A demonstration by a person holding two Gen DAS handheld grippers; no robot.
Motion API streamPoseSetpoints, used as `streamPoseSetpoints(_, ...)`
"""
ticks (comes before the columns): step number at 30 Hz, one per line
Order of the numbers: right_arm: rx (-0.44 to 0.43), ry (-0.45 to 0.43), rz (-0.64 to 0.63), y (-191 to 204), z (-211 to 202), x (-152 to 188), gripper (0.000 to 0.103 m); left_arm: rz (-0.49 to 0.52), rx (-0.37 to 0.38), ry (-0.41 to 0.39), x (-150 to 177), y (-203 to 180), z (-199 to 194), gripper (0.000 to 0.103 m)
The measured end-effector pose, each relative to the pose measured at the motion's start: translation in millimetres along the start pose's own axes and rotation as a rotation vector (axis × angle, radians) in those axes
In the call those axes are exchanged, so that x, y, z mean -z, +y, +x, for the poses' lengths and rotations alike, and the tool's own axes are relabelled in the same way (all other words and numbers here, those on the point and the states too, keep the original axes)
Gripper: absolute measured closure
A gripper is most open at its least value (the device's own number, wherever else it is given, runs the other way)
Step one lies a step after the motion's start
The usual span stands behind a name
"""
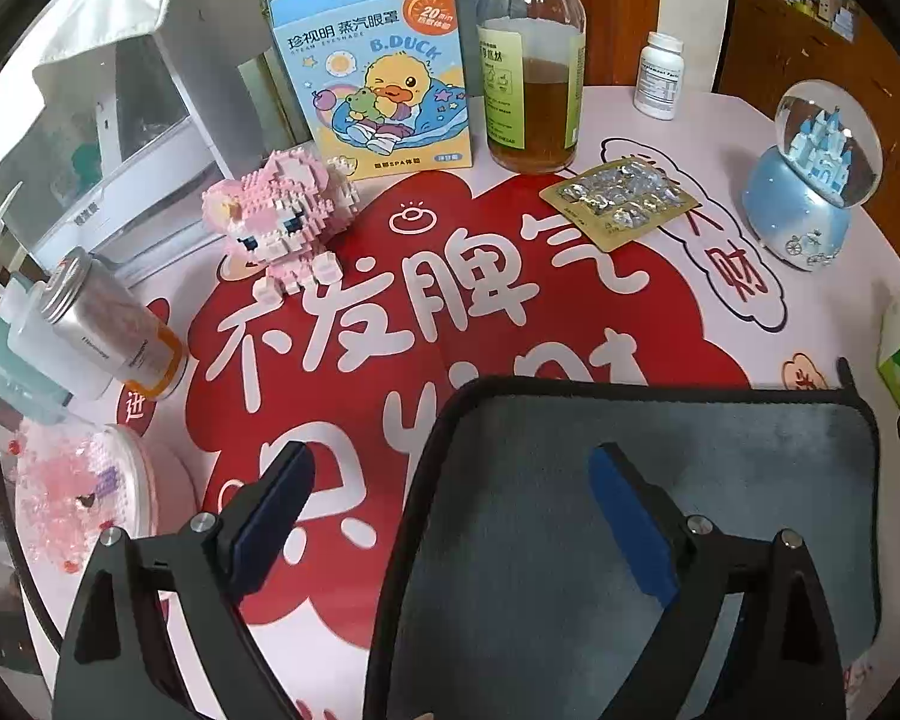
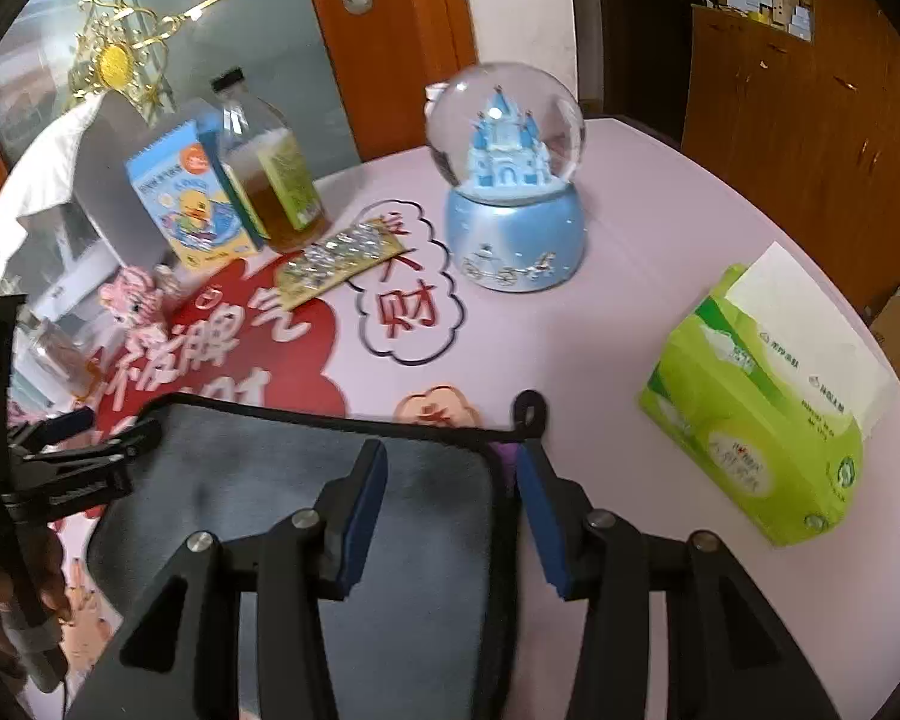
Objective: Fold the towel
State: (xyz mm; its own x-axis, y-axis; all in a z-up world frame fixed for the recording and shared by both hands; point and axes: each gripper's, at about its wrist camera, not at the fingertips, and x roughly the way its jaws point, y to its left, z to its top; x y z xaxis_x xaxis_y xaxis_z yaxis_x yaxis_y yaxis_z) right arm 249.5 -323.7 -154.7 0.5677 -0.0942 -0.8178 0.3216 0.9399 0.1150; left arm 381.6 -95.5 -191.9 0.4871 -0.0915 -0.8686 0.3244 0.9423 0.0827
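Note:
A grey towel [image 1: 720, 480] with black trim lies flat on the table; it also shows in the right wrist view [image 2: 258, 468]. My left gripper [image 1: 450, 480] is open above the towel's left edge, one finger over the mat and one over the towel. My right gripper [image 2: 453, 480] is open and straddles the towel's right edge near its far right corner, where a small black hanging loop [image 2: 529, 405] sticks out. The left gripper also shows at the left of the right wrist view [image 2: 84, 444].
On the round table's red and pink mat [image 1: 450, 276] stand a pink brick figure [image 1: 276, 216], a duck box [image 1: 384, 78], a bottle of amber liquid [image 1: 531, 66], a blister pack [image 1: 621, 198], a snow globe [image 2: 510, 180], a silver can [image 1: 102, 318] and a green tissue pack [image 2: 762, 402].

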Motion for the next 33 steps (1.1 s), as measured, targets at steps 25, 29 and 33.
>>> streamPoseSetpoints(25,-0.026,-0.056,-0.036,55,-139,48,0.058,-0.054,0.154,-0.116,70,16,-175,0.001)
streamPoseSetpoints(29,-0.029,-0.057,-0.045,56,-158,60,0.058,-0.042,0.158,-0.126,91,9,-204,0.001)
streamPoseSetpoints(33,-0.05,-0.053,-0.053,56,-177,70,0.058,-0.041,0.155,-0.153,112,4,-236,0.001)
